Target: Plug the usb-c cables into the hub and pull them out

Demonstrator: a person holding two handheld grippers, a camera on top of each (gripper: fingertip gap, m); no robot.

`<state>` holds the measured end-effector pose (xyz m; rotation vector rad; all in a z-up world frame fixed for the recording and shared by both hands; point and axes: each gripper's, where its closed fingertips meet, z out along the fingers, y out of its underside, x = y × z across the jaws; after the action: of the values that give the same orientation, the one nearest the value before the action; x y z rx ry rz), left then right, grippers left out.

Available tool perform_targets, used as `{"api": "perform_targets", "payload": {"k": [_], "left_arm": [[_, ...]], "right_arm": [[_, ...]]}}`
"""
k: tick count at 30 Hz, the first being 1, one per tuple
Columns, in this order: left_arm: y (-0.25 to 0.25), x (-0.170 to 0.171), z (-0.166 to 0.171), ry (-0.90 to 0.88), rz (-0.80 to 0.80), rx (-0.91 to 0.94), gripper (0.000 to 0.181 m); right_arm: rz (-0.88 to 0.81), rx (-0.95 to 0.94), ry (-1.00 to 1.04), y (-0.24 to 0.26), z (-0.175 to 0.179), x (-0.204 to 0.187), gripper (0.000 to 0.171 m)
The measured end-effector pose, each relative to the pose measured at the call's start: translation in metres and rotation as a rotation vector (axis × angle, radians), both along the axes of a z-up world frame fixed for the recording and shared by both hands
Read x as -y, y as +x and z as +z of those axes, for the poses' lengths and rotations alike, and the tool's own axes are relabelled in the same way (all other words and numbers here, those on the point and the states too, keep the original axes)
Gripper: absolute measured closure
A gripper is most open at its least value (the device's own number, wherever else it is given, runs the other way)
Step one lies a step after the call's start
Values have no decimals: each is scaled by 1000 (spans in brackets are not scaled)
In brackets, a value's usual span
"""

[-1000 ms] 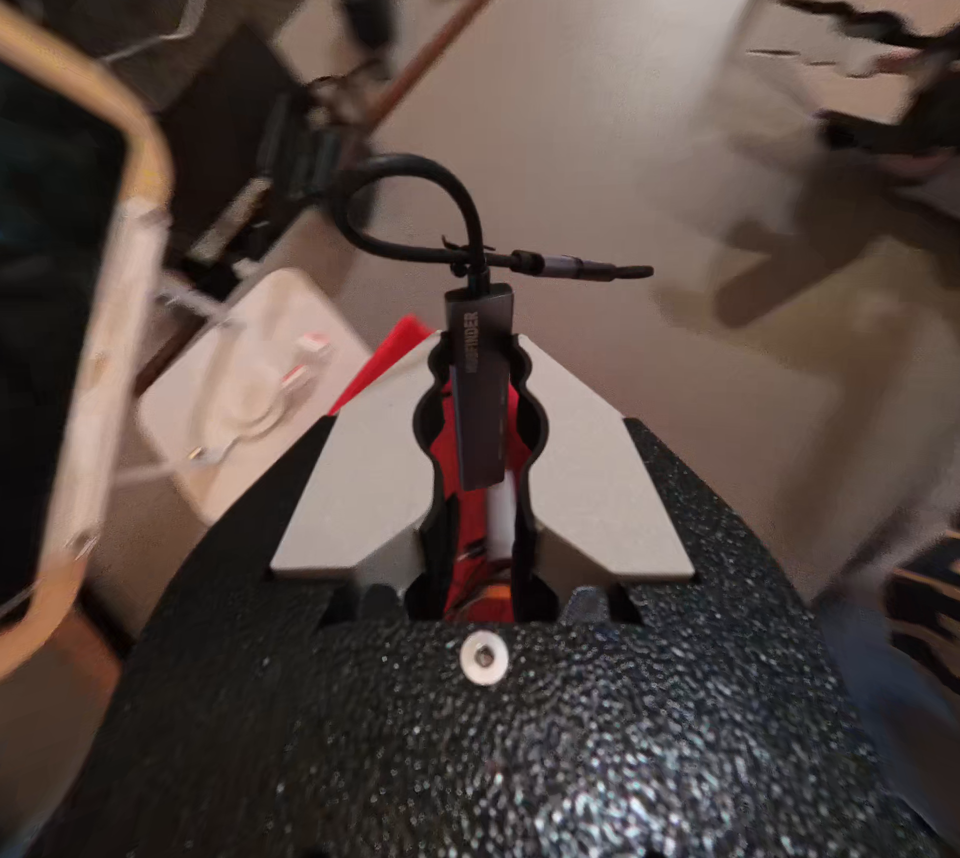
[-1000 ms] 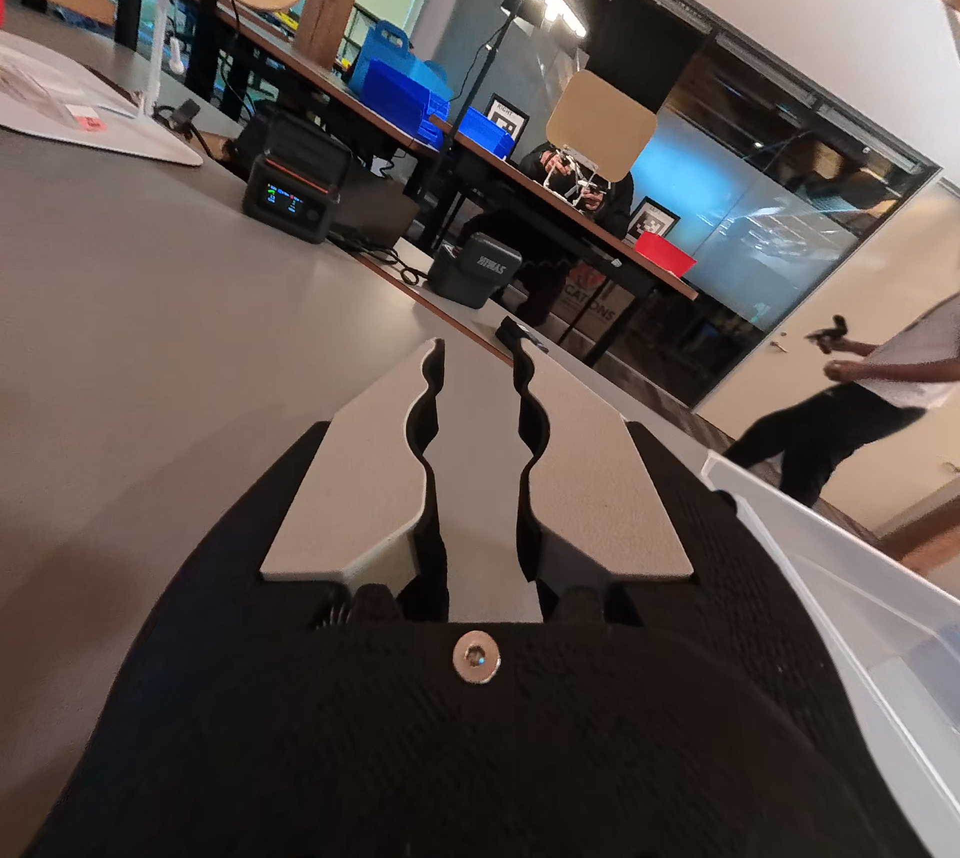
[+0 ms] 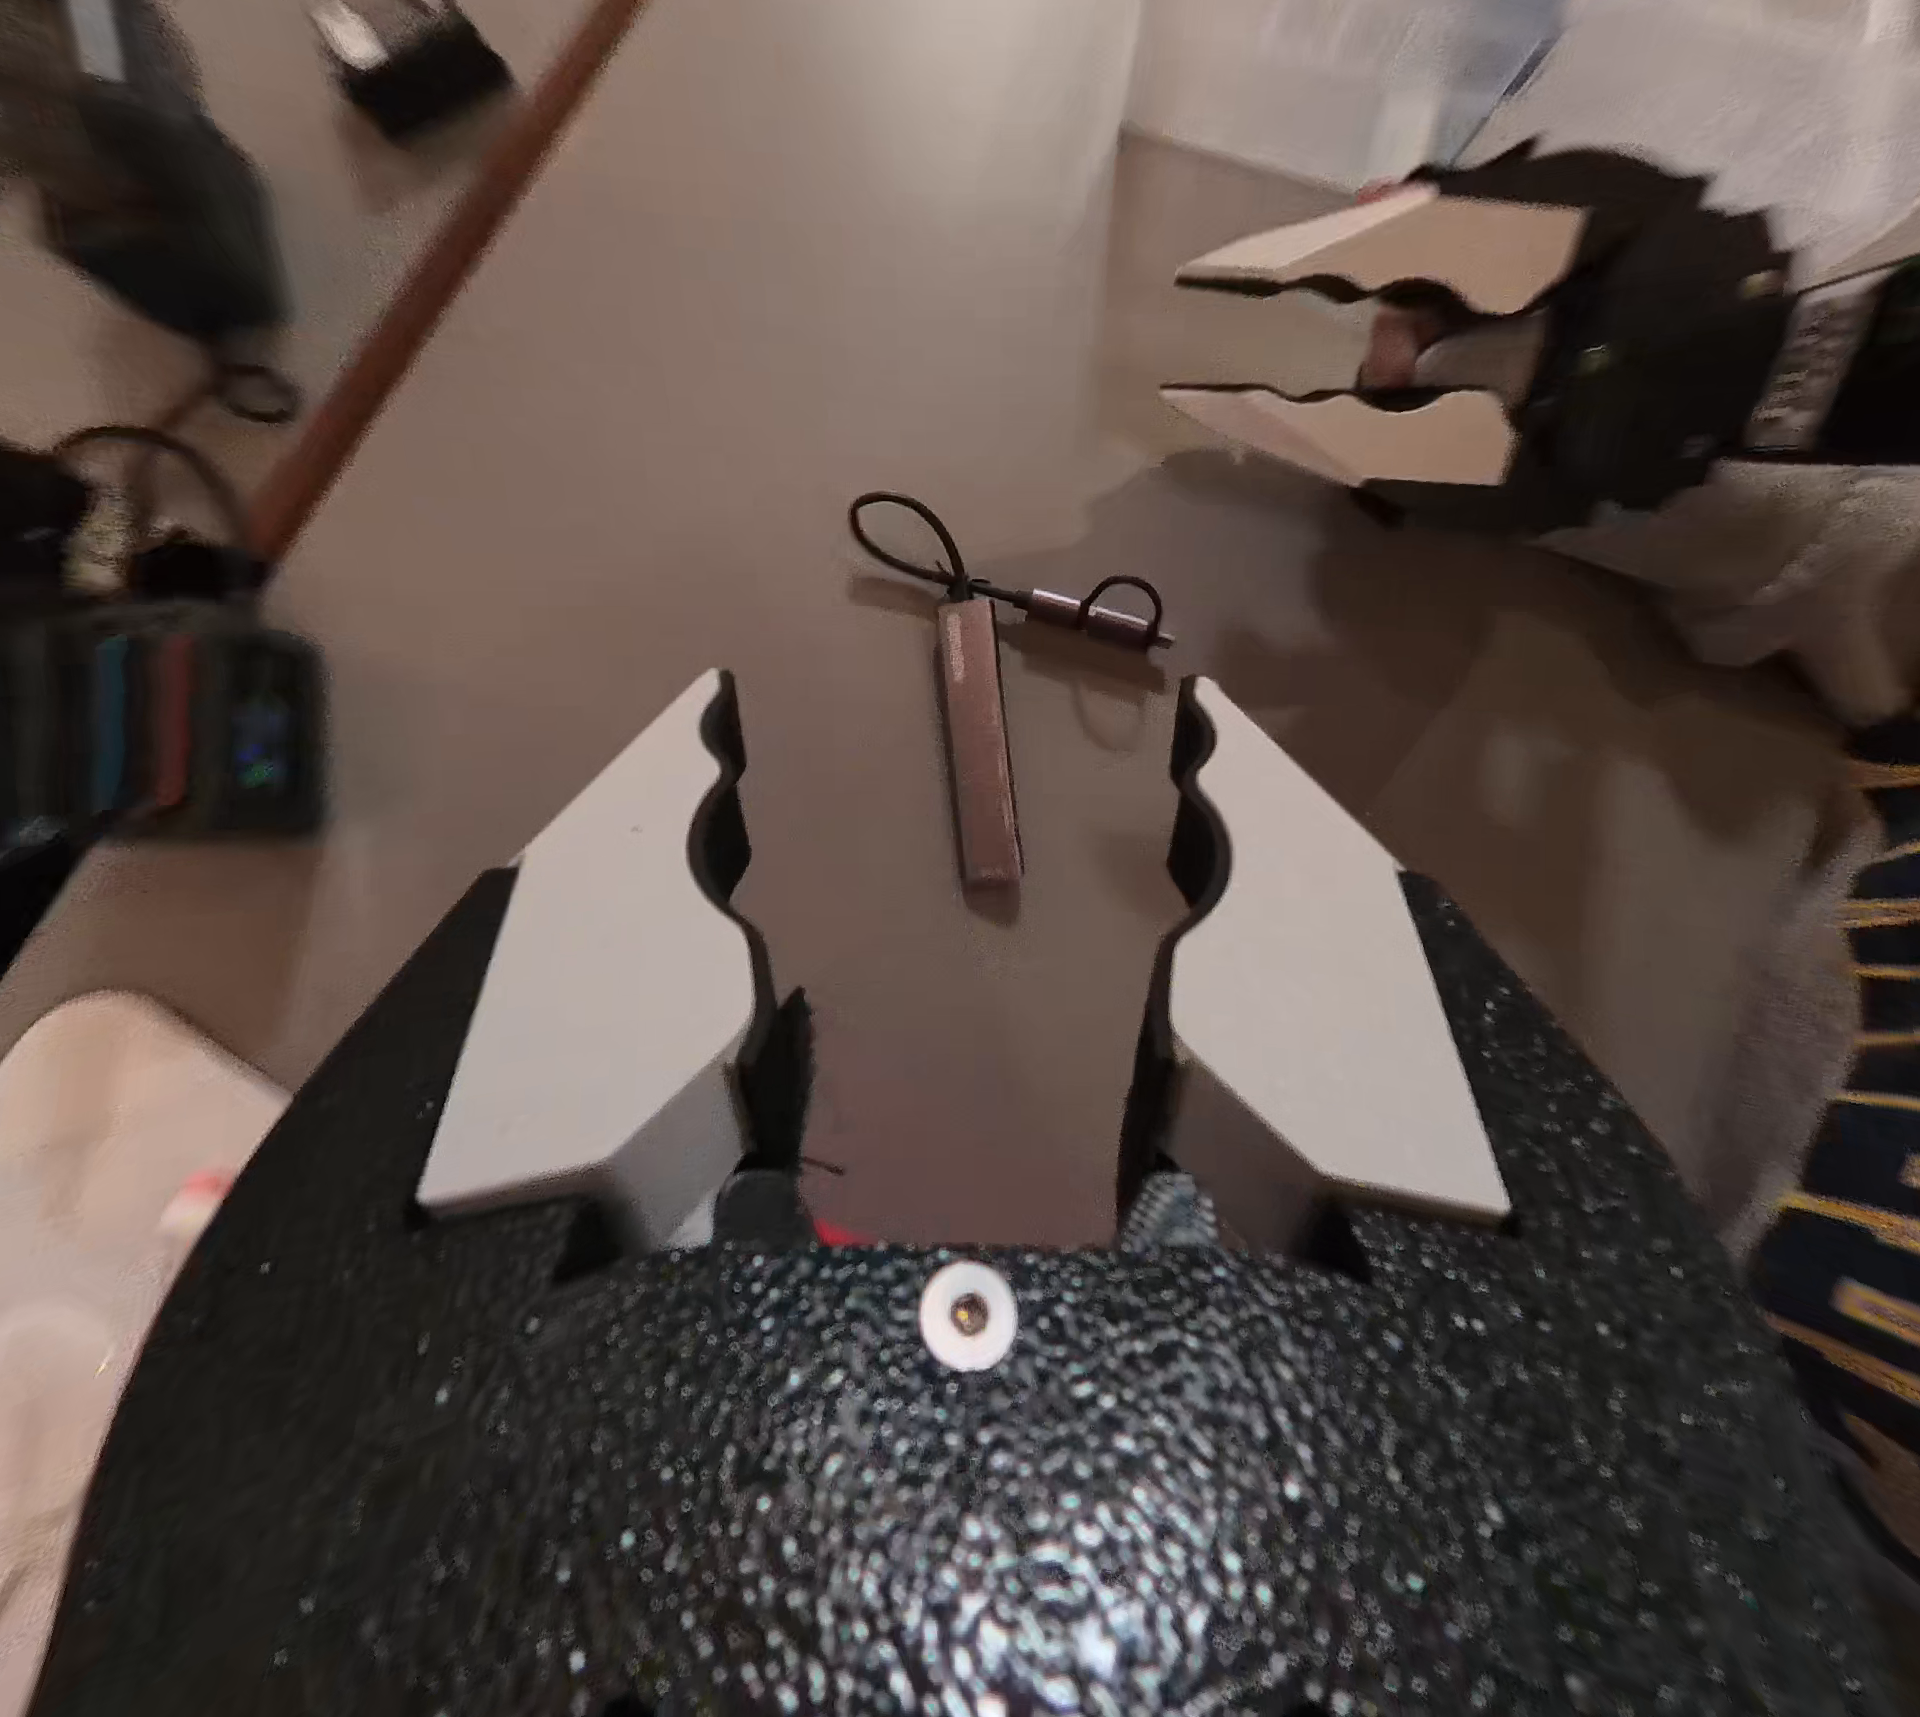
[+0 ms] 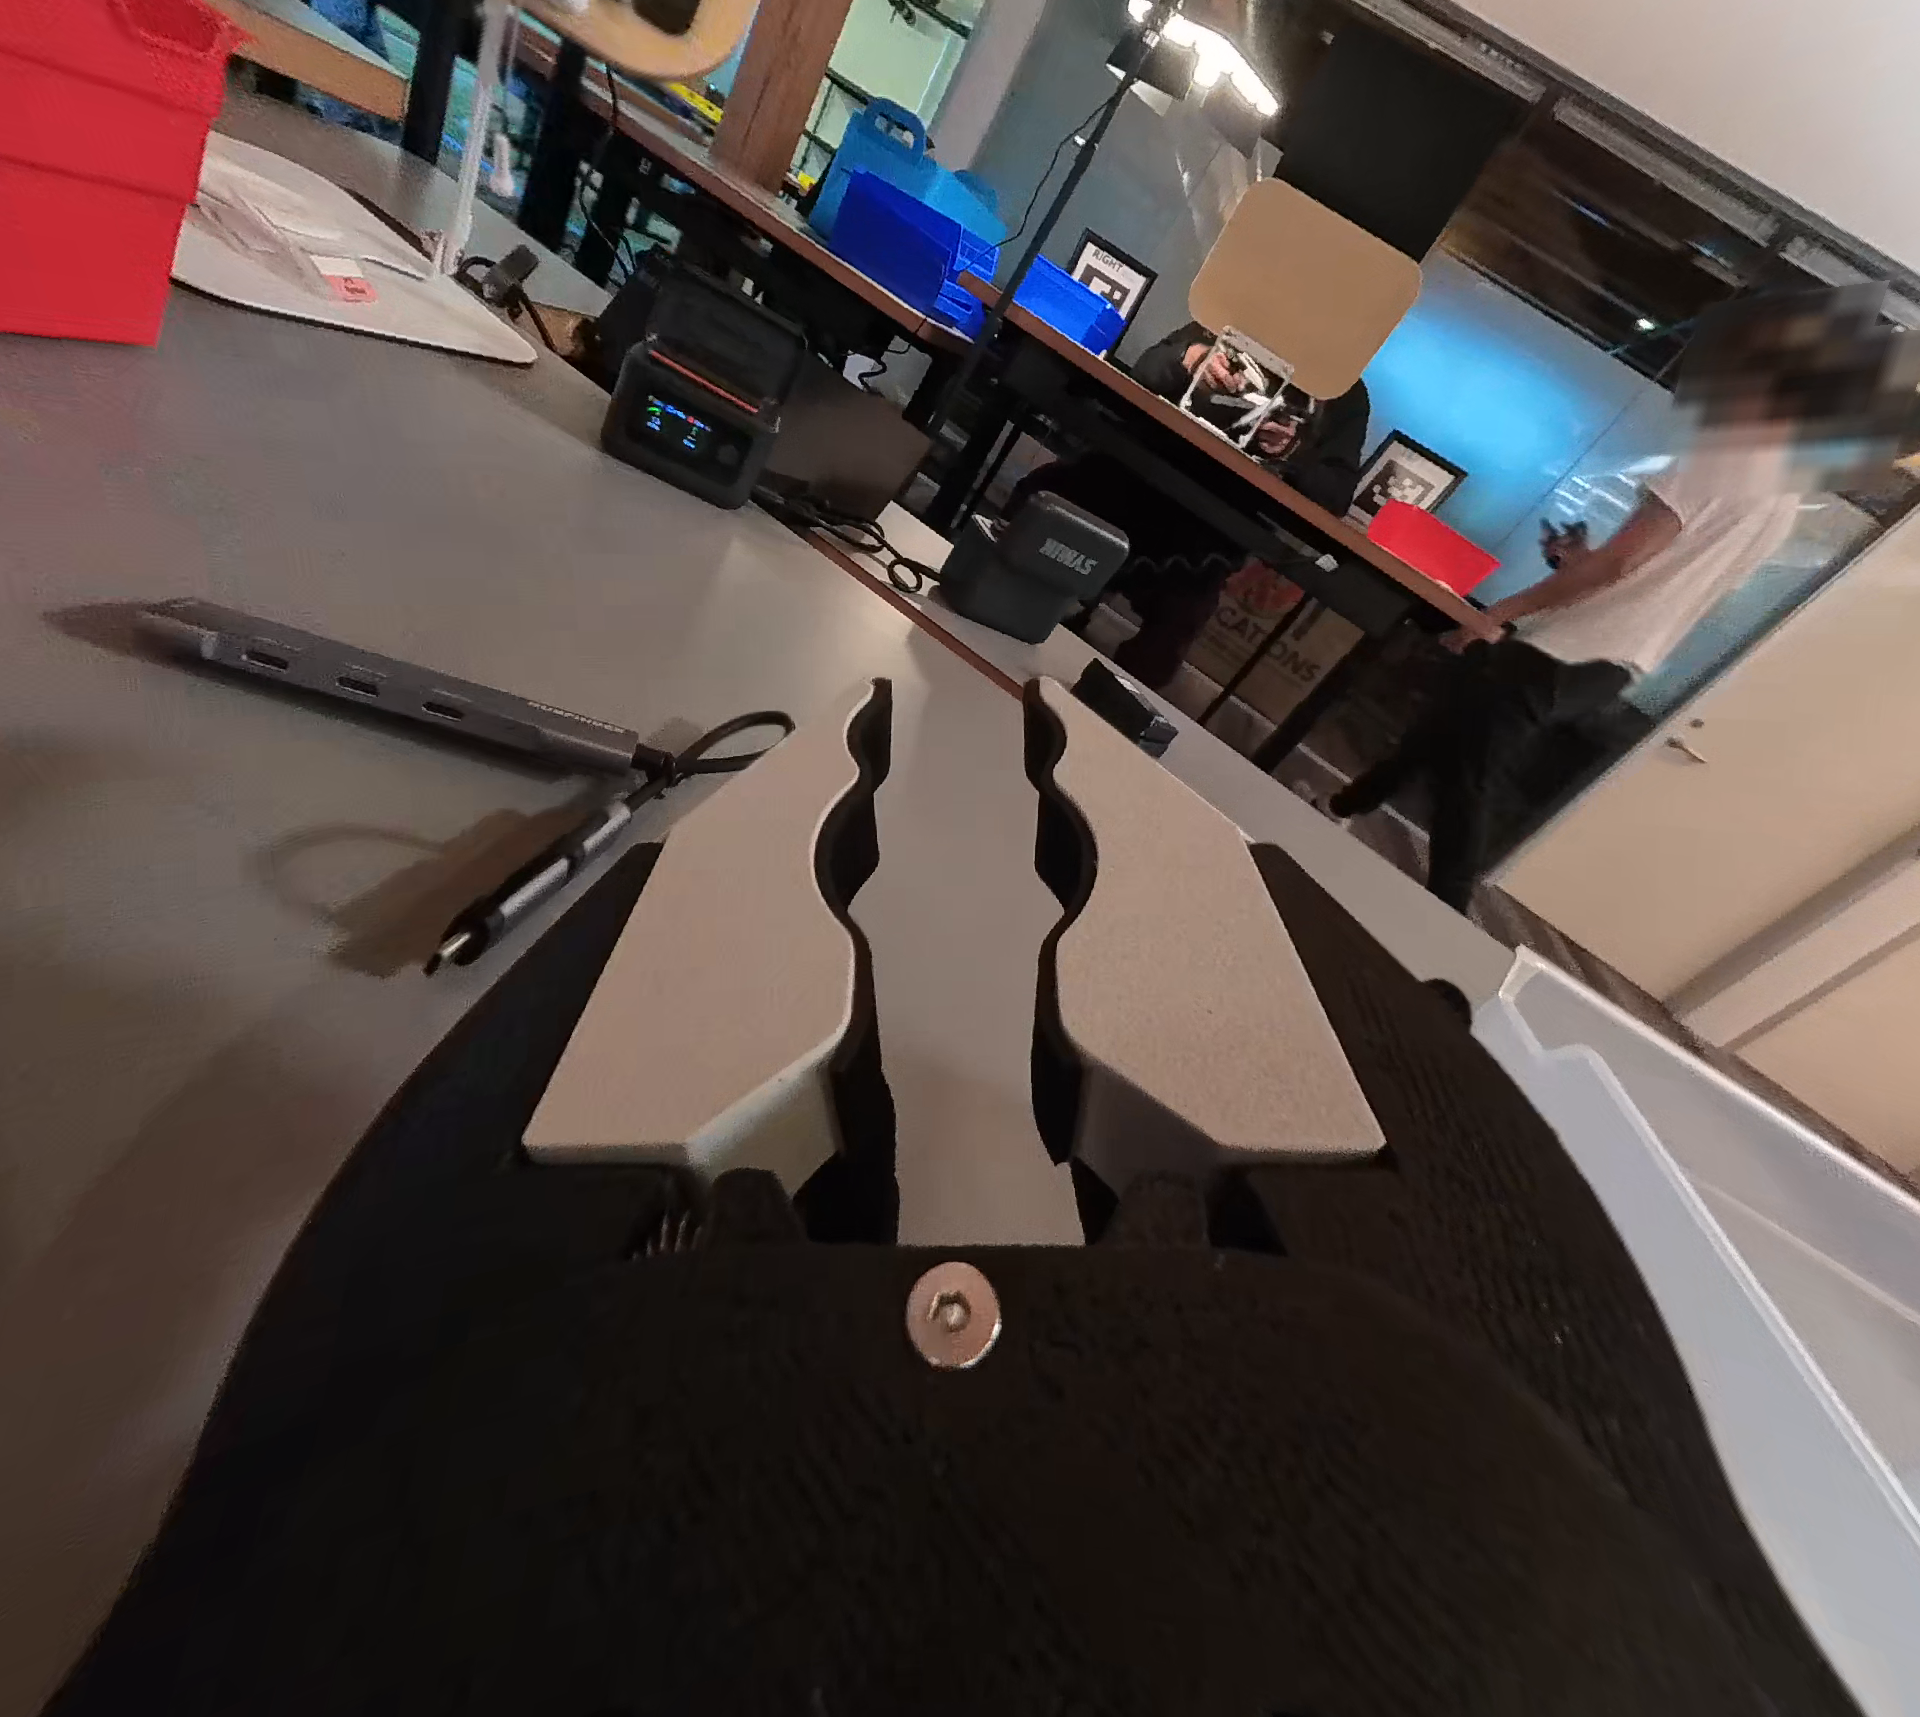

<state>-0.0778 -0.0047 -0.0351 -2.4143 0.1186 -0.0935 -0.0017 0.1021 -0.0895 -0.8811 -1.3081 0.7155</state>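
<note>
**Hub lying free on the surface**

Left gripper (image 3: pixel 956 836) gapes wide, empty; right gripper (image 4: pixel 956 846) parted, empty. On the matte grey surface (image 4: pixel 416 504), mid-way in, the slim dark-grey metal hub (image 3: pixel 977 753) lies flat, its looped black cable (image 3: pixel 899 524) coiled beyond. Workbenches stand behind.

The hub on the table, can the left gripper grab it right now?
Probably yes. The hub lies flat on the table, straight ahead of the left gripper, whose jaws stand wide open. Nothing sits between them; the right gripper is off to the side.
</note>
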Motion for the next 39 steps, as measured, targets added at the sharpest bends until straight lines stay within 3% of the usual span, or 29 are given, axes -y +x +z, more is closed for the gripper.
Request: {"api": "perform_targets", "payload": {"k": [1,4,9,14,19,24,31,39], "left_arm": [[-3,19,17,30,34,0,100],[-11,89,27,-16,124,20,106],[-23,206,-28,-230,353,86,114],[-21,270,-58,-225,556,227,120],[-23,293,-72,-112,717,335,133],[-17,287,-89,-63,741,448,135],[-23,287,-109,-145,778,404,136],[-21,285,-109,-123,740,352,175]], "right_arm": [[-3,1,-11,0,0,-1,147],[-3,-7,-31,0,2,-2,147],[-4,1,-38,-1,0,-2,147],[-18,5,-49,-1,-1,-5,147],[-25,11,-62,-2,-2,-7,147],[-18,20,-53,-4,-4,-5,147],[-12,19,-49,-6,-3,-2,147],[6,19,-34,-8,-3,3,147]]}}
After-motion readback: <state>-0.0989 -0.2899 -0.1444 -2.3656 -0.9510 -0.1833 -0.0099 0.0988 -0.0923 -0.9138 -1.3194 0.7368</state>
